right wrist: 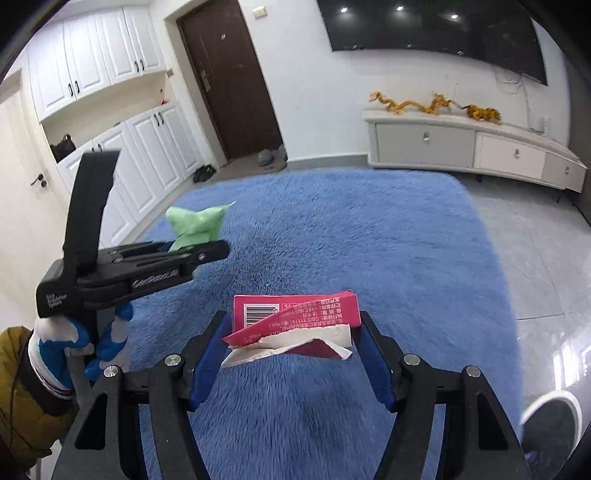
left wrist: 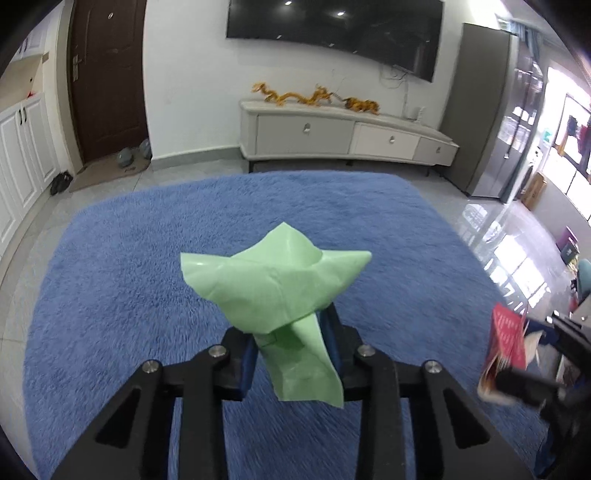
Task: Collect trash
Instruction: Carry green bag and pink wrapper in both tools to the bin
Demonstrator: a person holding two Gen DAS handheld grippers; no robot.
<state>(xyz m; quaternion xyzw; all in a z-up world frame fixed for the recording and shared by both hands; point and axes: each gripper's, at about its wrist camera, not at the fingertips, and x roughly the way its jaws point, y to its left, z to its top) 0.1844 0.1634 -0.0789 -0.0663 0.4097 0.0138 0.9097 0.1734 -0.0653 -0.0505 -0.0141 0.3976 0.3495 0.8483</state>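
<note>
left tool point(left wrist: 291, 339): pinched on green wrap point(left wrist: 273, 284)
right tool point(right wrist: 291, 343): clamped across pink box point(right wrist: 295, 314)
risk: thin wrap slips onto rug point(left wrist: 110, 258); no bin seen

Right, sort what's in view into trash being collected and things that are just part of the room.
Trash in hand:
- green paper, clamped in the left gripper
- pink wrapper, held in the right gripper

Just part of the room:
- blue rug
- TV cabinet with gold dragon ornaments
- wall TV
- brown door
- white cupboards
</note>
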